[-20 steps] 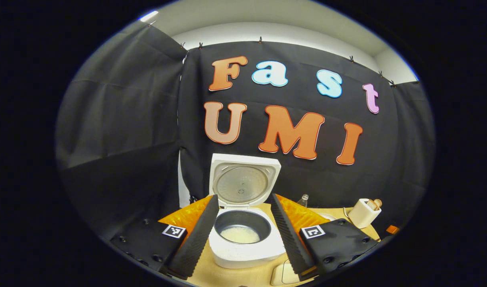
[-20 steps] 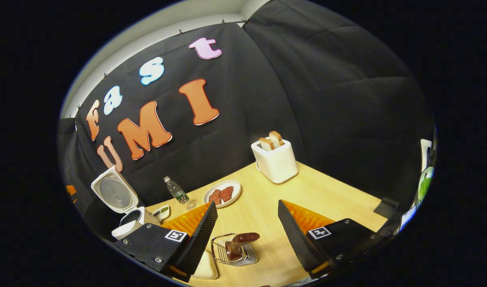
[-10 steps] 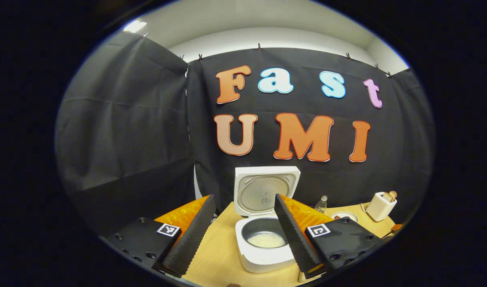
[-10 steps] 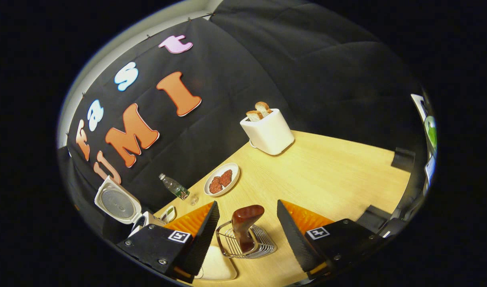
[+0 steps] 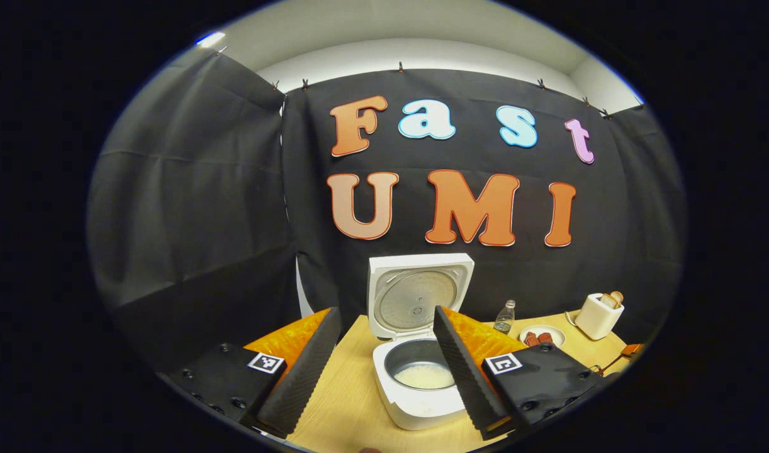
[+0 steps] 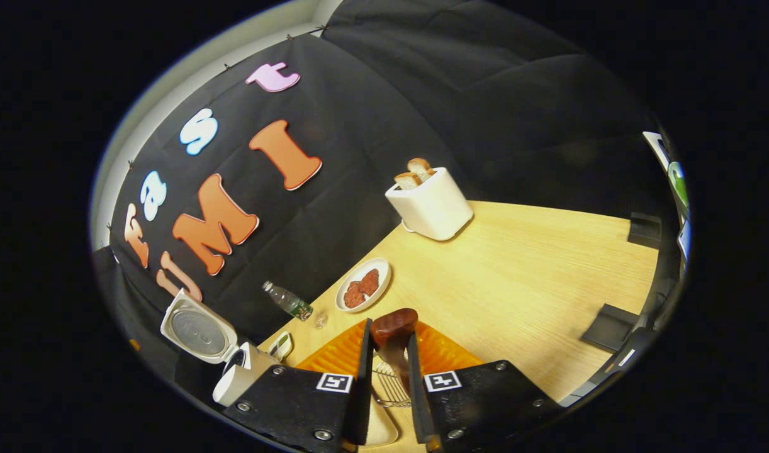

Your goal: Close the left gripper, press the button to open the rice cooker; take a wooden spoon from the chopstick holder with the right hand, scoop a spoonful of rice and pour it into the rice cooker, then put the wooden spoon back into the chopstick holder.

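Fingers of the right gripper (image 6: 387,377), wide apart half a second ago, now pinch the wooden spoon (image 6: 394,330) upright in its chopstick holder (image 6: 389,389): lifting comes next. Left gripper (image 5: 384,371) hangs wide open, empty. Its view reveals the rice cooker (image 5: 419,352), lid raised, rice (image 5: 424,376) inside.

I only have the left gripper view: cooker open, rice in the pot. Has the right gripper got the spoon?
Observer: Yes. In the right gripper view the right gripper is shut on the spoon, both fingers against its handle.
Operator: Is it out of the holder?
Observer: No. Its lower end sits in the wire holder, between the fingers.
Operator: Anything close by to mind as I lift?
Observer: A pale dish lies on the table right beside the holder.
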Action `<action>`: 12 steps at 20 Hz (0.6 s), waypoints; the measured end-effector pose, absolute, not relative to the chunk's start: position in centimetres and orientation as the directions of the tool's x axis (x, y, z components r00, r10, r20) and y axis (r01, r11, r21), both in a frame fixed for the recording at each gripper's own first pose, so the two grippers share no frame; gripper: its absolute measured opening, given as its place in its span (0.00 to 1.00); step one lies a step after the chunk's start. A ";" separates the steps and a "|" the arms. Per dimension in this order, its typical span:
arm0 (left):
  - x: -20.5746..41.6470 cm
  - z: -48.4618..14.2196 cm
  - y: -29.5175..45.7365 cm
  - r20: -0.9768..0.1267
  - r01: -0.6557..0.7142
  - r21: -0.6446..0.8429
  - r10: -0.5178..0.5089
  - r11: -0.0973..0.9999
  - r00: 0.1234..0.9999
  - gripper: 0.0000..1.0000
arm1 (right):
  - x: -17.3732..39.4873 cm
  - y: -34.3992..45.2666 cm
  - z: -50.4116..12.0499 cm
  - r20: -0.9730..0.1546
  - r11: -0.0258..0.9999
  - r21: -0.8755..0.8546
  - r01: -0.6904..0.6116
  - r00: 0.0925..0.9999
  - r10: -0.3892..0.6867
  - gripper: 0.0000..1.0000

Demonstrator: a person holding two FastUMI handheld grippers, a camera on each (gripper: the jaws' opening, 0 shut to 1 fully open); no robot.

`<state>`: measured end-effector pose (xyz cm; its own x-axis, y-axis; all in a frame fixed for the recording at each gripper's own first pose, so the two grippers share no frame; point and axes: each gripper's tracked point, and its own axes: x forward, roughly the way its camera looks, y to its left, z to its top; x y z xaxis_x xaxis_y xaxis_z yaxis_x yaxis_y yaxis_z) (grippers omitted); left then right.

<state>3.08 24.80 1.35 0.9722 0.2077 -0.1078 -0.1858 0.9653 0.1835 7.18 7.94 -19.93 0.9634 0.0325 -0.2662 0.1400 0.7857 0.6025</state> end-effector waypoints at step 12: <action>2.6 1.4 29.8 -0.105 -0.197 0.118 0.210 0.973 0.972 1.00 | 5.0 12.7 -9.6 -0.128 0.930 0.368 0.016 0.991 0.034 0.10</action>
<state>2.58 29.80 1.38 0.9721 0.2097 -0.1048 -0.1972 0.9732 0.1185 5.02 12.72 -9.58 0.9911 0.0340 -0.1284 0.0159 0.9296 0.3683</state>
